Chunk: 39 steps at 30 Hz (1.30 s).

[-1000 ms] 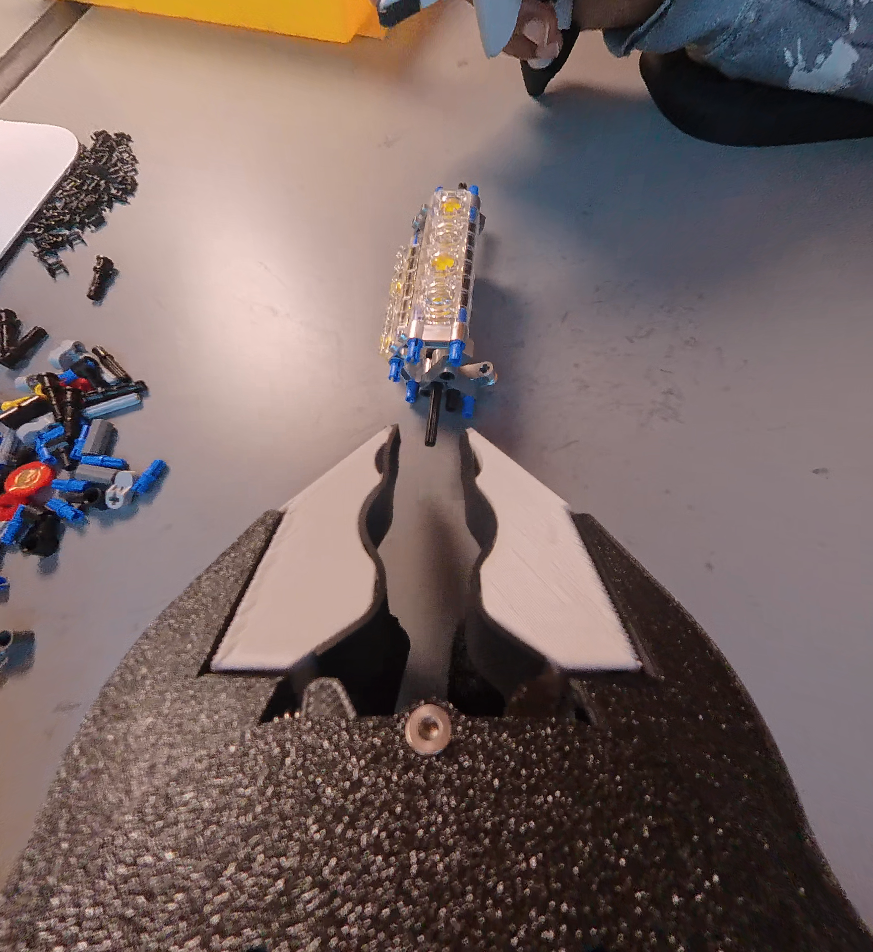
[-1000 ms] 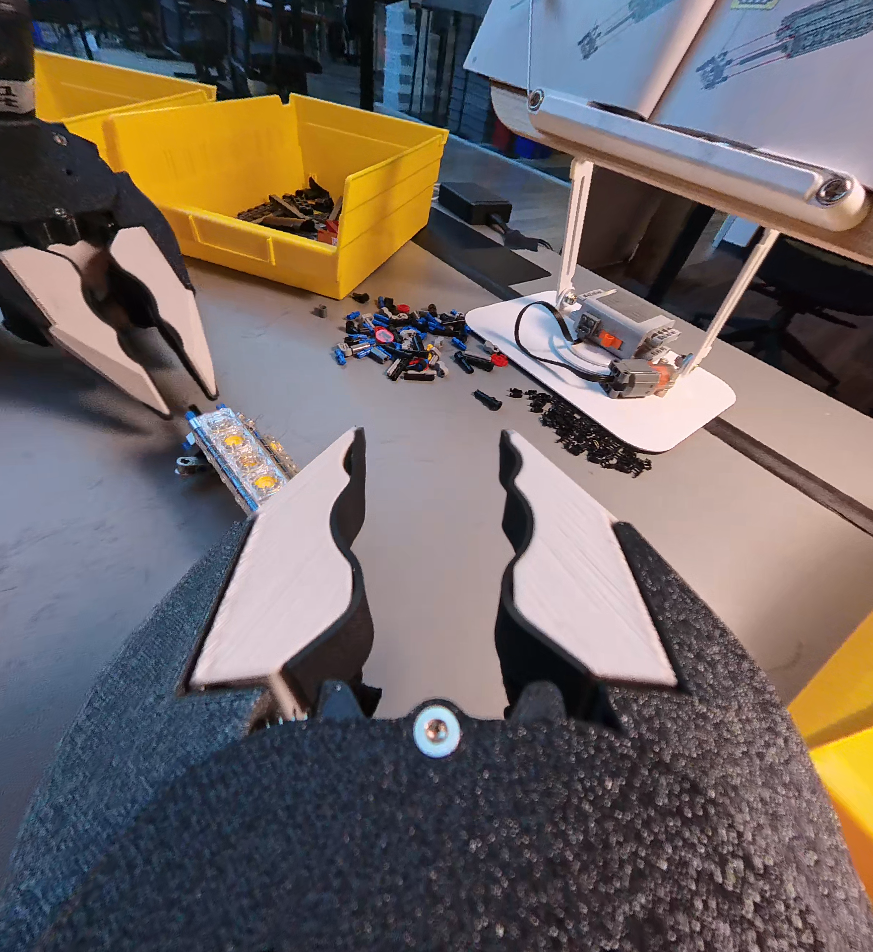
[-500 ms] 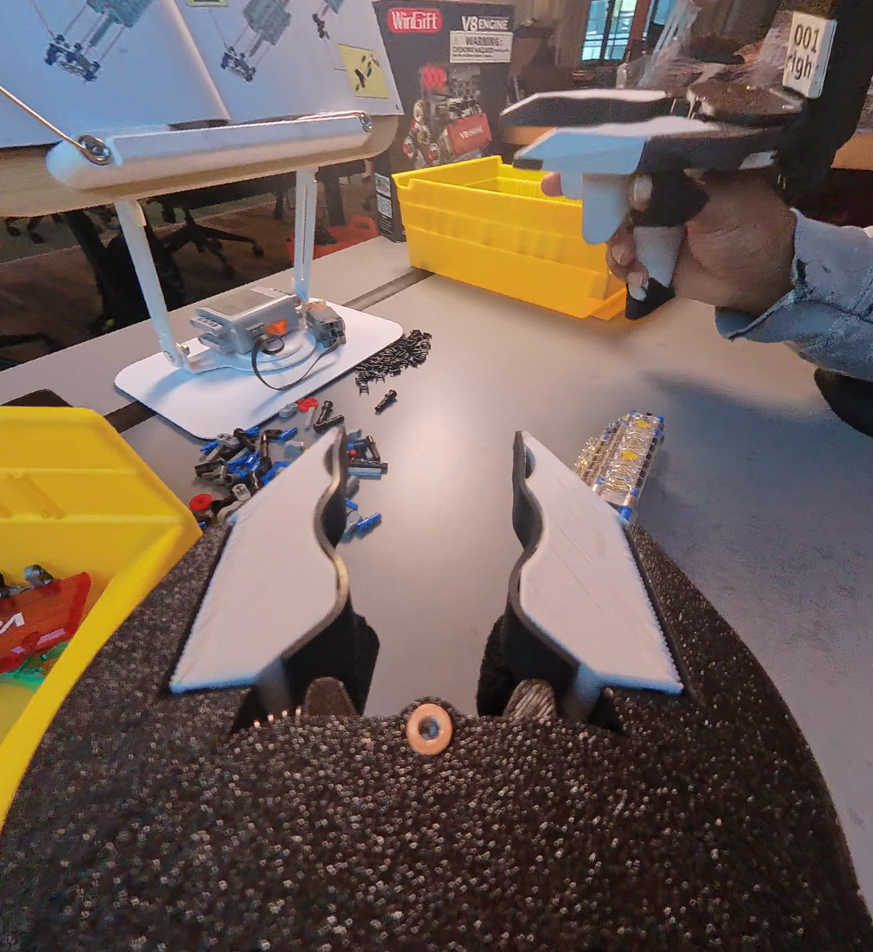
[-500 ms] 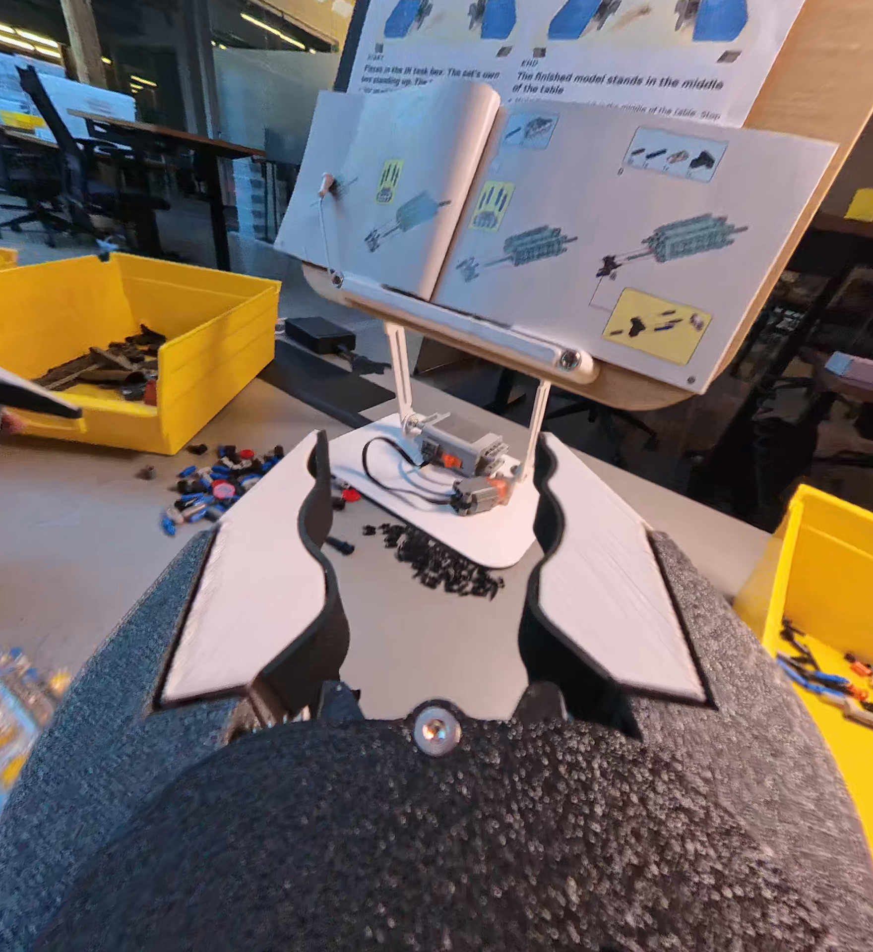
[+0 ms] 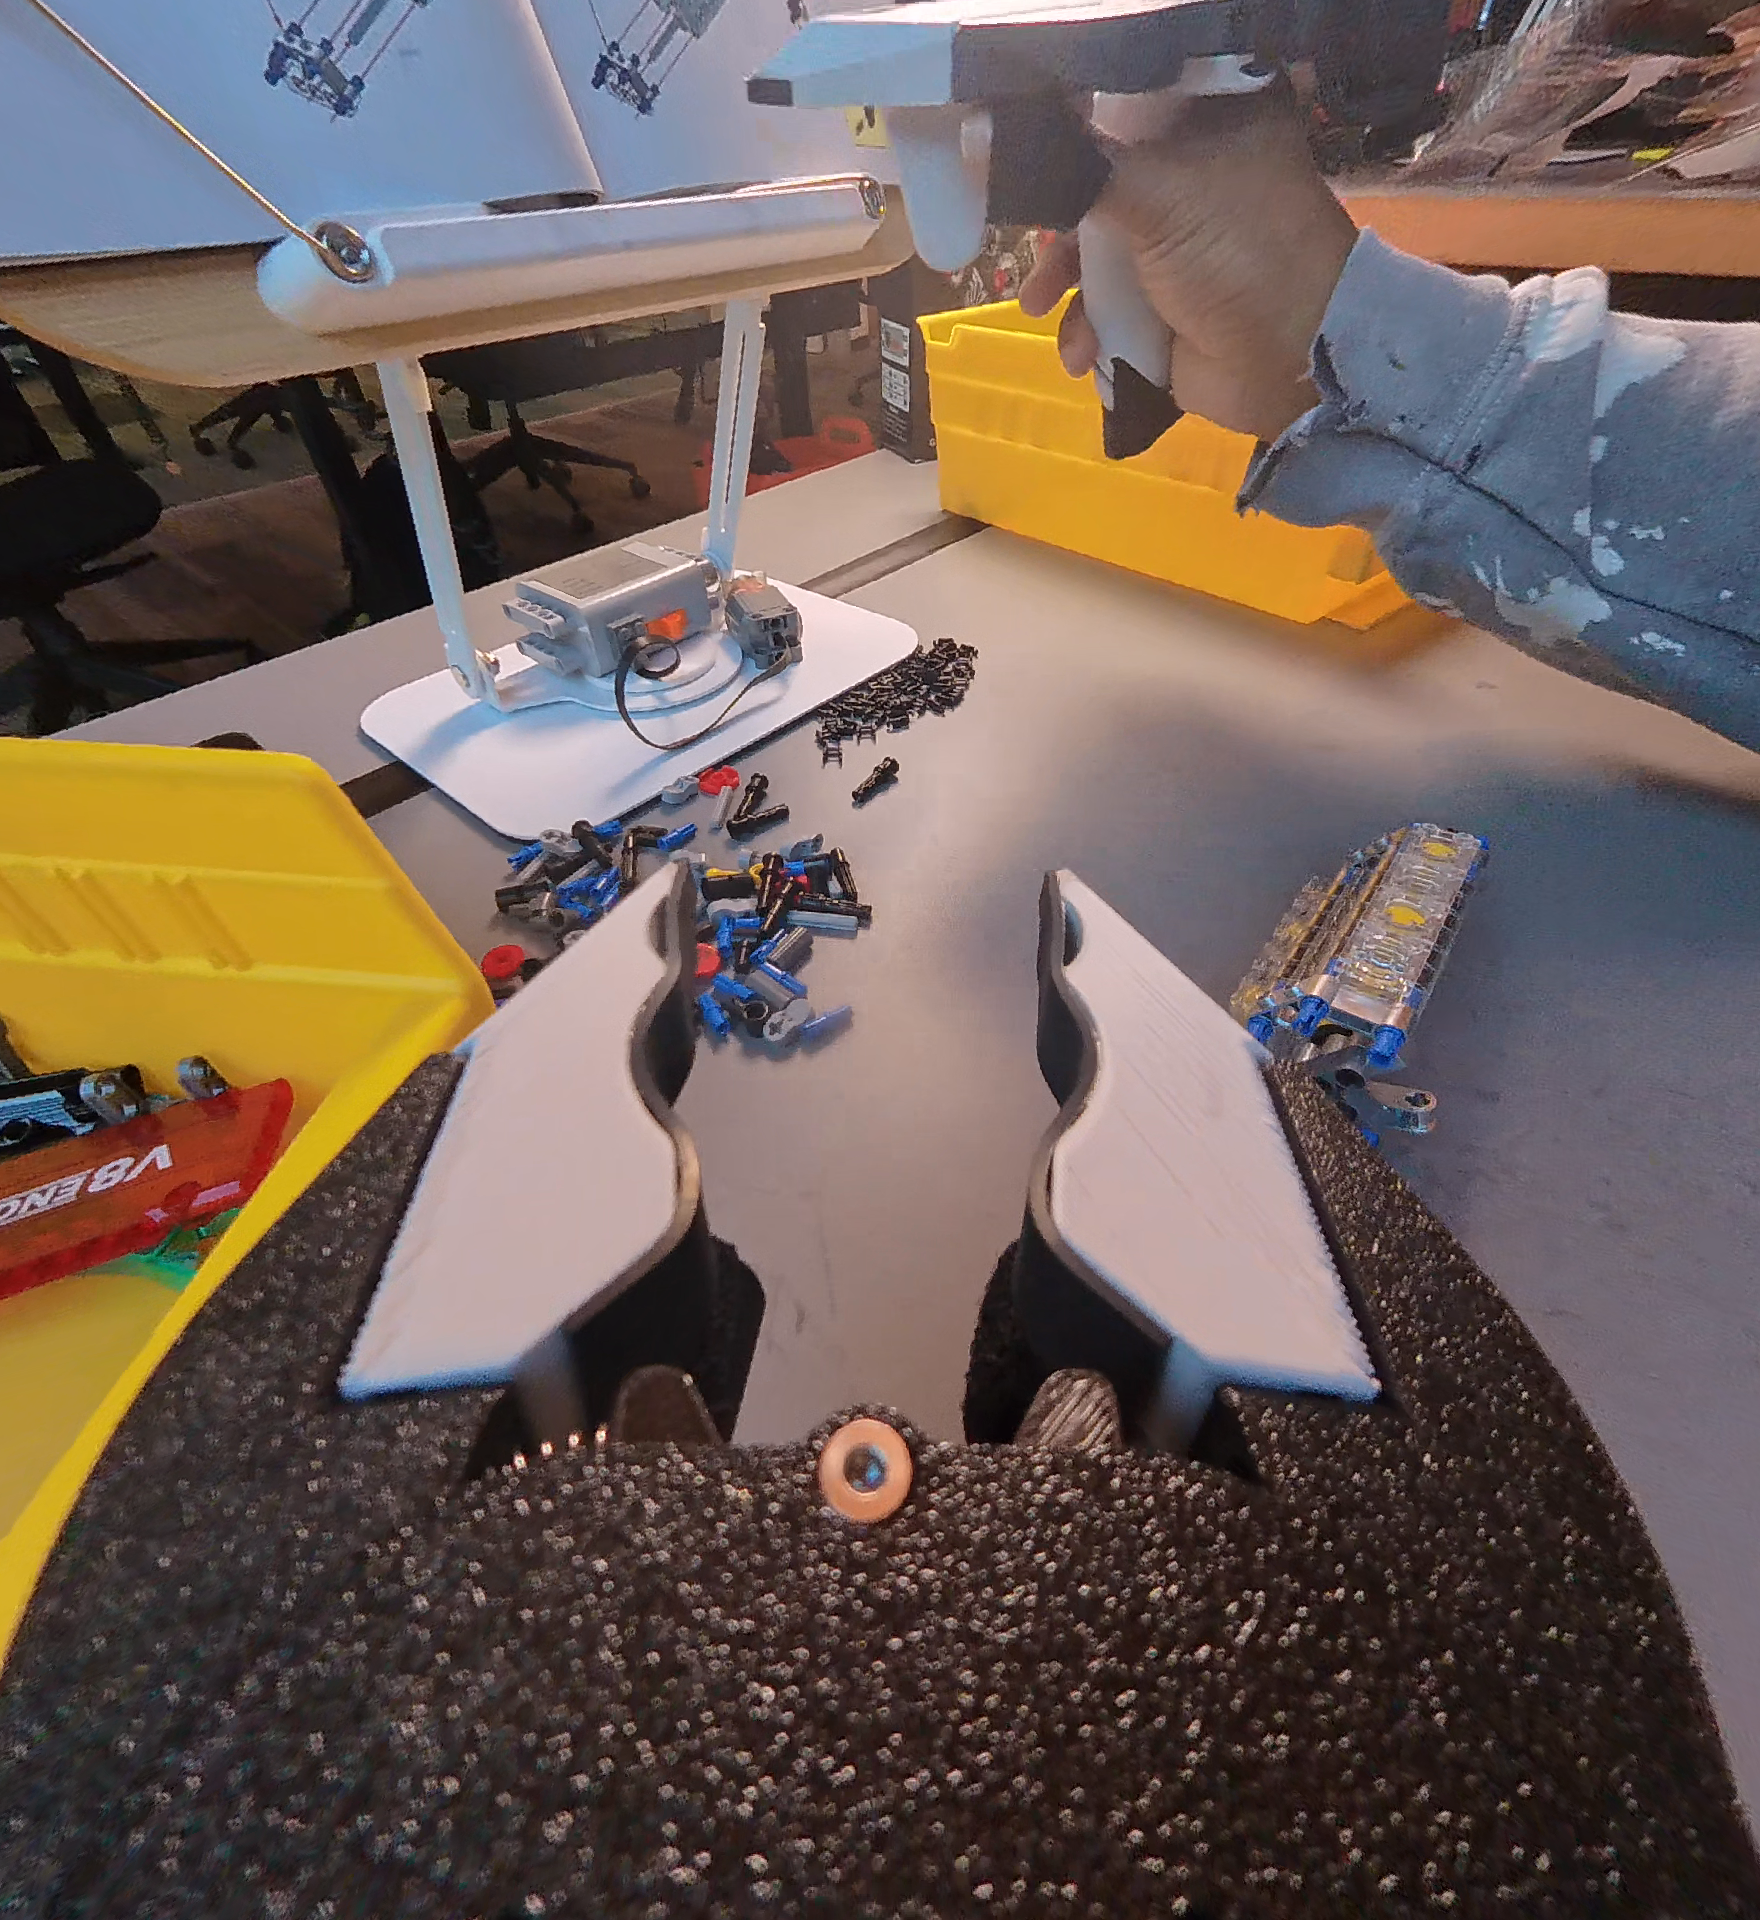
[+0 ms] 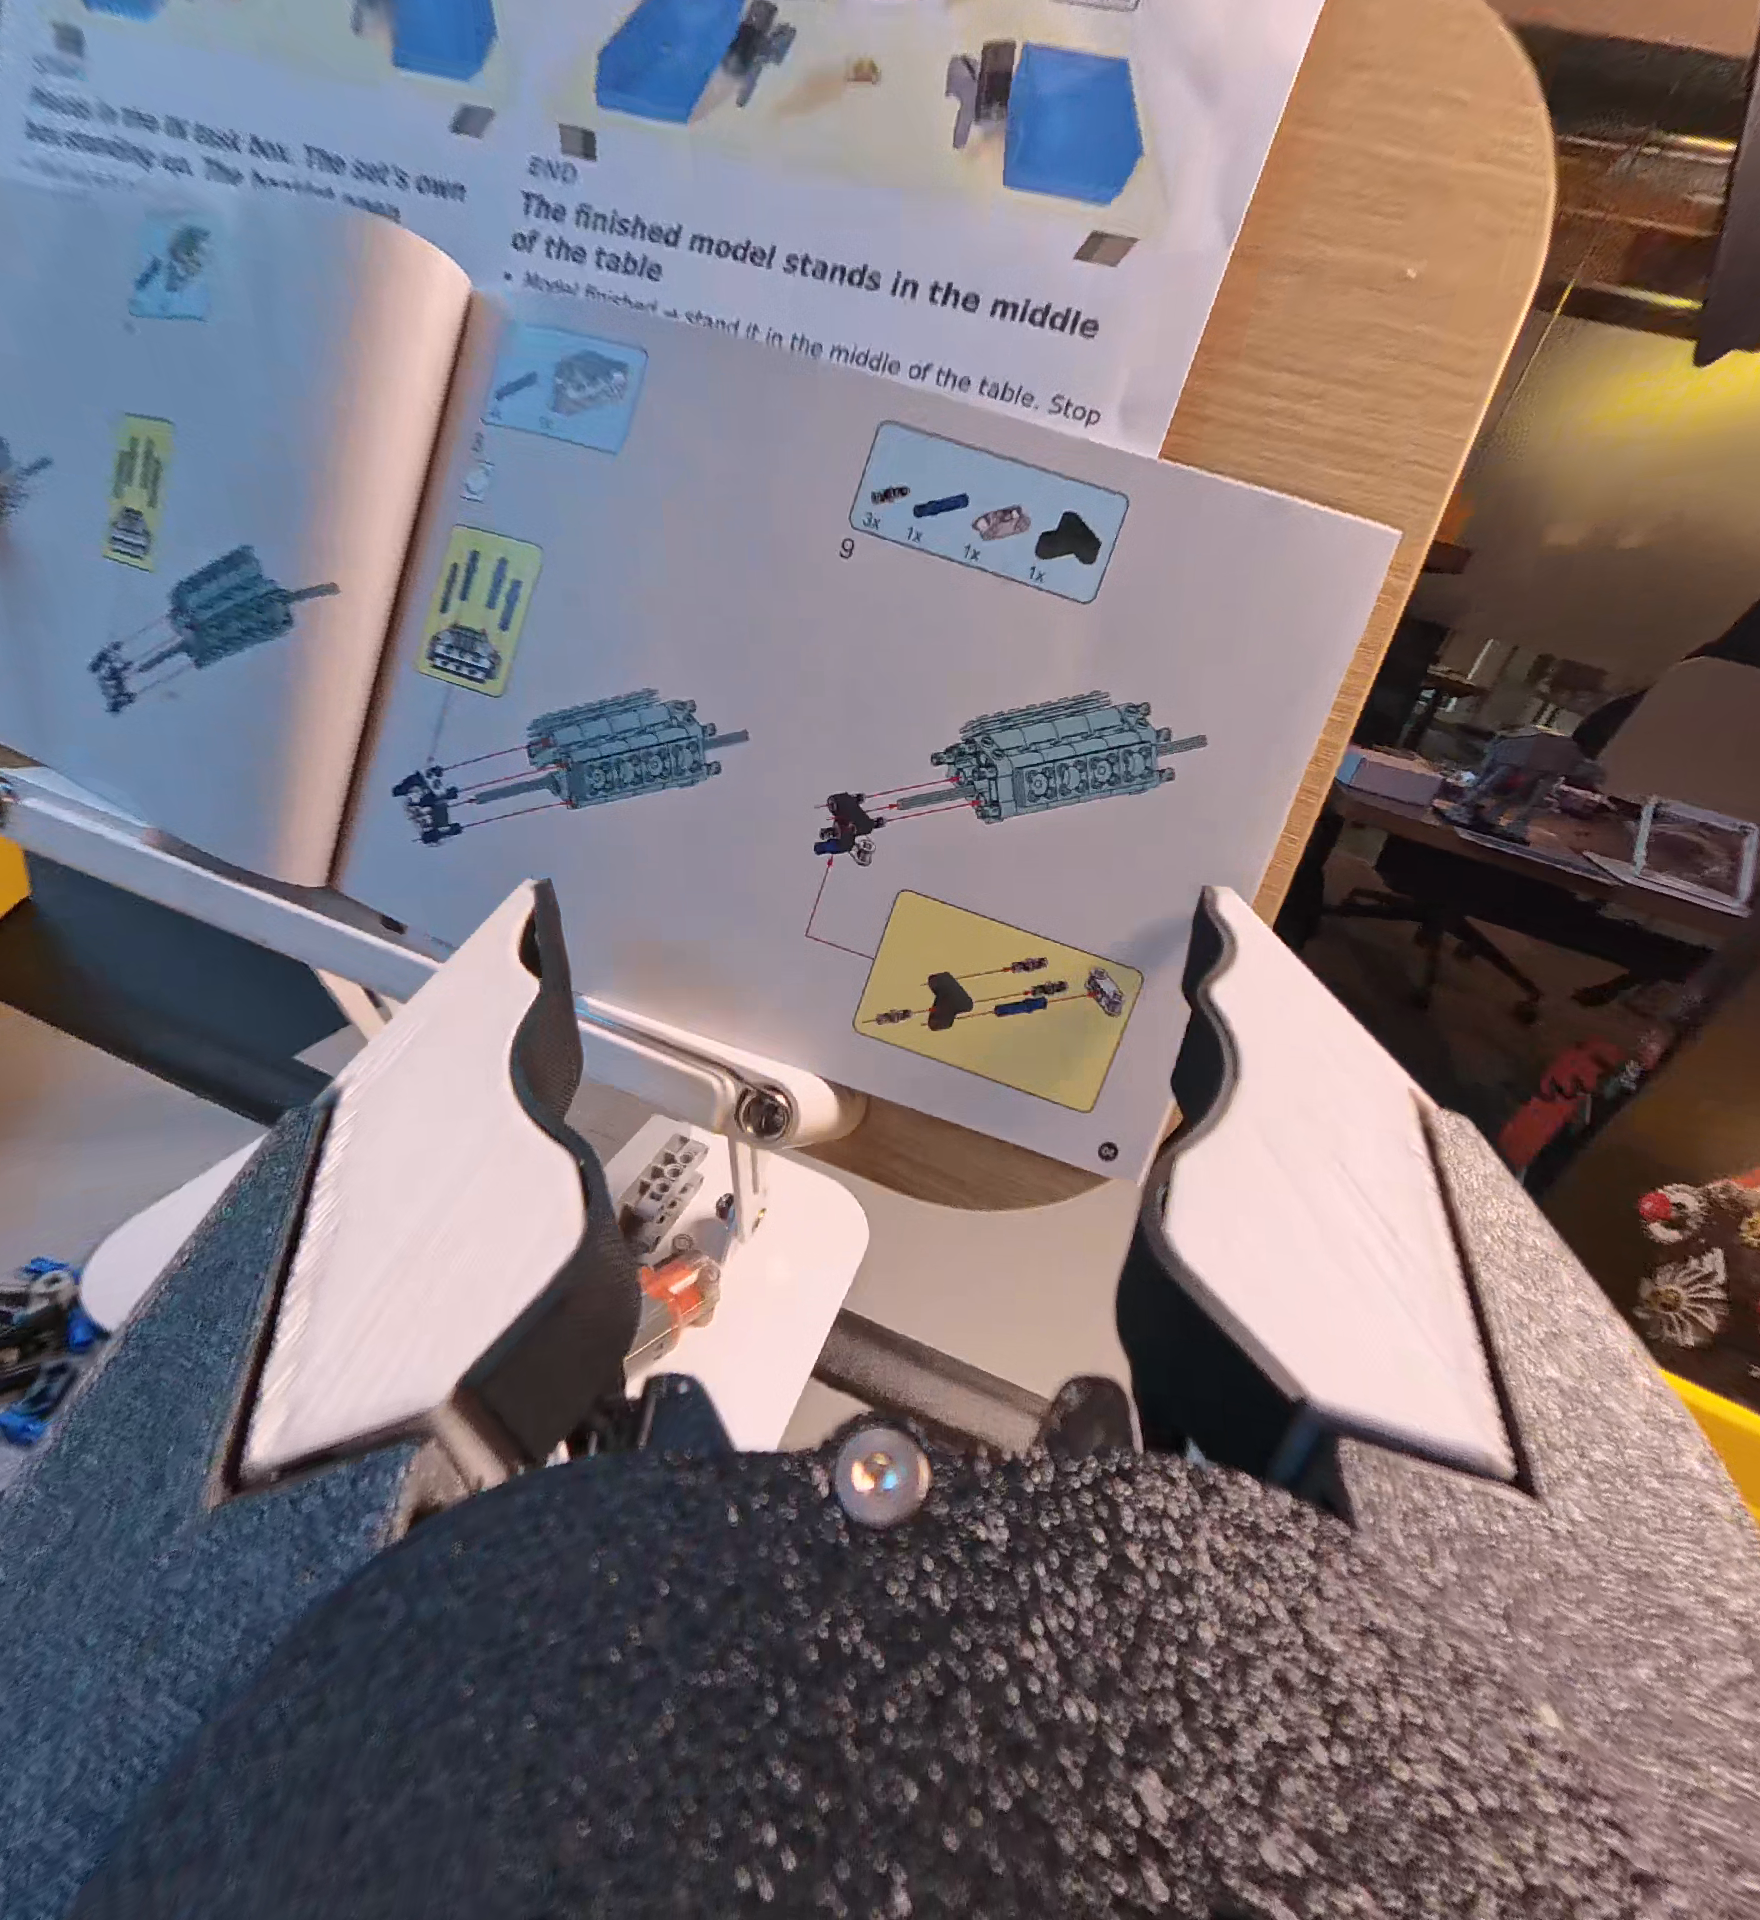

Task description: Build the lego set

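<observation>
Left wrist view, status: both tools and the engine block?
Left tool open, empty, above the table. Right tool open, raised toward the booklet. Engine block lies on the table, untouched. Loose parts ahead.

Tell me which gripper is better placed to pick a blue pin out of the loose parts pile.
Left. The left gripper is open and low over the table, its fingertips right at the loose parts pile. The right gripper is raised, facing the instruction booklet.

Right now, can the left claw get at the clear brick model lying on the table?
Probably yes: the left claw is open and empty, the model lies just right of it, and nothing sits between them.
</observation>
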Each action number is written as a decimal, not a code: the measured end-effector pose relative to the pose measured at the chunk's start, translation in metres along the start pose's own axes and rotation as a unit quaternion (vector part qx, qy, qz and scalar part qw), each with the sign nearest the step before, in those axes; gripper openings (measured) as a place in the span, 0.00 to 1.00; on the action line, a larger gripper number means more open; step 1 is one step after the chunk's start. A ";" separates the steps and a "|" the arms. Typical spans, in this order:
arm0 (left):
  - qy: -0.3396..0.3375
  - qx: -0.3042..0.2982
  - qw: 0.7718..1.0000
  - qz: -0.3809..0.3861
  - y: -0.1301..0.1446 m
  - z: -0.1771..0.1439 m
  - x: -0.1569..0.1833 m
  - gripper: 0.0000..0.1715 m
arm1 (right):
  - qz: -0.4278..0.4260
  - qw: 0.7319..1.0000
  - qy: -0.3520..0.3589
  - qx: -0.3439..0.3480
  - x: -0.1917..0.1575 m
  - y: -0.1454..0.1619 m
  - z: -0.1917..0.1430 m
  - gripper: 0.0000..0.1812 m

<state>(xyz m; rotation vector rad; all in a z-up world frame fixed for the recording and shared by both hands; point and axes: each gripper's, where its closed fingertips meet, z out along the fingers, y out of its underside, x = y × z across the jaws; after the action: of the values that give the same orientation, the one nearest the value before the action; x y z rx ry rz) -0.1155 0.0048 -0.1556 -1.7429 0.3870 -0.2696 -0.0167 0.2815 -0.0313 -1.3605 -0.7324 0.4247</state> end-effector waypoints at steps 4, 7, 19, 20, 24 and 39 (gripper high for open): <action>0.002 -0.016 1.000 0.006 0.004 0.003 0.002 0.37 | -0.028 0.999 0.043 0.001 0.003 0.002 0.010 0.63; 0.008 -0.026 1.000 0.008 0.007 0.006 0.003 0.36 | -0.044 0.997 0.056 0.009 -0.002 0.003 0.011 0.57; 0.013 -0.036 0.999 0.017 0.010 0.008 0.006 0.34 | -0.049 0.997 0.057 0.030 0.010 -0.013 0.001 0.55; 0.013 -0.037 0.999 0.016 0.010 0.009 0.006 0.34 | -0.040 0.998 0.051 0.016 0.011 -0.011 0.005 0.64; 0.011 -0.046 0.999 0.016 0.013 0.010 0.005 0.34 | -0.048 0.998 0.037 -0.012 0.005 0.000 0.014 0.69; -0.009 -0.032 0.999 0.013 0.008 0.008 -0.001 0.32 | -0.028 0.999 0.028 -0.023 0.006 0.001 0.010 0.62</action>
<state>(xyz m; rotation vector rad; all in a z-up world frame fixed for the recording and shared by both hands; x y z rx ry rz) -0.1141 0.0106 -0.1655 -1.8014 0.4083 -0.2242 -0.0189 0.2929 -0.0305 -1.3852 -0.7368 0.3258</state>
